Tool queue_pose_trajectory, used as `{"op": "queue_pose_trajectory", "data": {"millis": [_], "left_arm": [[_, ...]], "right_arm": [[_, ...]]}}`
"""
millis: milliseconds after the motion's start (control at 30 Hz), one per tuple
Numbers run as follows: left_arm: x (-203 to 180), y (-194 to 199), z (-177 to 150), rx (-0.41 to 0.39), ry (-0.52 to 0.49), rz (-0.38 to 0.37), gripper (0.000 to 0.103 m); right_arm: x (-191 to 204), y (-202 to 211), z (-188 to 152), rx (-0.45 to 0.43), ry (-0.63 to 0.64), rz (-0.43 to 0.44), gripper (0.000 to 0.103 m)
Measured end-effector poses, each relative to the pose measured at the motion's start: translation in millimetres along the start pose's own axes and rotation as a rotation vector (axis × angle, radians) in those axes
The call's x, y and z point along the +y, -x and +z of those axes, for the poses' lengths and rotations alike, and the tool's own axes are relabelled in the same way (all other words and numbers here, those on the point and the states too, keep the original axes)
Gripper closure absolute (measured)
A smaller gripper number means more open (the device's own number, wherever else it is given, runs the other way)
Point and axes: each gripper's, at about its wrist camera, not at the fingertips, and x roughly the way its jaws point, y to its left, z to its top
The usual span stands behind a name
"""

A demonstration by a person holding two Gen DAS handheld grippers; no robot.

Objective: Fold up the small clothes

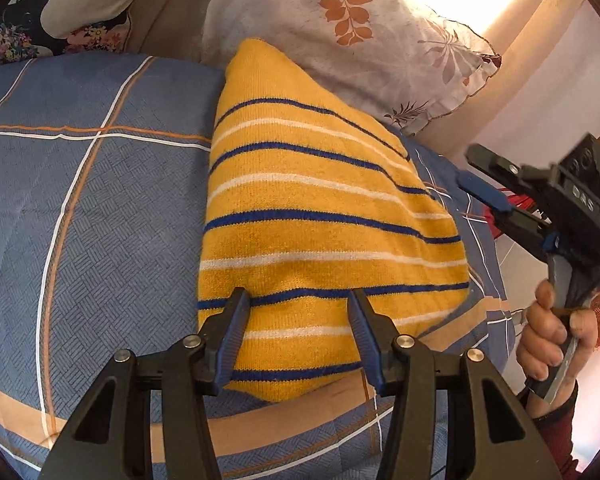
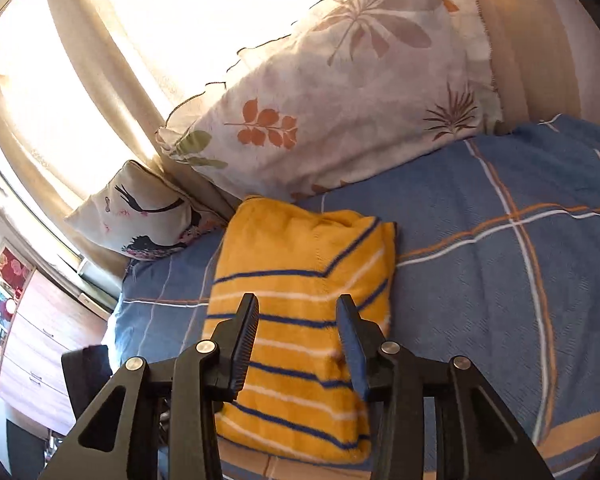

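Sweater (image 1: 320, 240) folded on bed (image 1: 100, 200), both grippers (image 1: 298, 300) (image 2: 298, 306) open above.

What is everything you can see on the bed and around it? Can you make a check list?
Surface: bed with a blue plaid cover, orange and white lines.
Job's things: one yellow striped sweater, lying folded on the cover, its far end by the pillow.
Clutter: leaf-print pillow and a small bird-print cushion at the head of the bed.
Grippers: left gripper open, over the sweater's near end, holding nothing; right gripper open, empty, above the sweater.
Cables: a thin dark cord on the right gripper's handle in the left wrist view; red strands behind it, cannot tell what.
Surroundings: bright curtained window, wooden drawers, pictures on the wall.
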Motion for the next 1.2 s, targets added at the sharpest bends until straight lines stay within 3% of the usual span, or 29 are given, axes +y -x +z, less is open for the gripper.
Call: {"op": "queue_pose_trajectory", "data": {"millis": [100, 233, 267, 400, 500, 600, 700, 767, 867, 933, 1067, 1200], "left_arm": [[-1, 14, -7, -0.015, 0.003, -0.015, 0.053], [9, 41, -13, -0.044, 0.028, -0.029, 0.05], [13, 47, -14, -0.057, 0.032, -0.019, 0.05], [28, 66, -19, -0.113, 0.061, 0.029, 0.047], [39, 75, -25, -0.148, 0.078, 0.061, 0.047], [48, 81, -30, -0.171, 0.087, 0.107, 0.047], [56, 90, -36, -0.192, 0.107, 0.144, 0.047], [60, 98, -41, -0.21, 0.109, 0.156, 0.047], [62, 114, -46, -0.25, 0.093, 0.191, 0.046], [62, 126, -49, -0.281, 0.078, 0.223, 0.043], [58, 136, -54, -0.321, 0.032, 0.286, 0.039], [45, 131, -59, -0.309, -0.021, 0.29, 0.039]], "right_arm": [[5, -47, 13, 0.08, -0.02, 0.043, 0.059], [-9, -101, 16, 0.144, 0.008, -0.192, 0.057], [-15, -105, 14, 0.14, -0.008, -0.196, 0.057], [-17, -80, 8, 0.084, -0.06, -0.201, 0.052], [9, -50, -5, 0.026, 0.021, -0.22, 0.051], [46, -28, -27, 0.011, 0.096, -0.121, 0.051], [82, -34, -53, 0.052, 0.186, -0.055, 0.051], [105, -51, -69, 0.079, 0.273, -0.096, 0.051], [121, -78, -97, 0.129, 0.372, -0.258, 0.051], [125, -82, -117, 0.131, 0.413, -0.316, 0.05], [126, -55, -143, 0.116, 0.387, -0.29, 0.042], [115, -21, -154, 0.064, 0.284, -0.273, 0.039]]}}
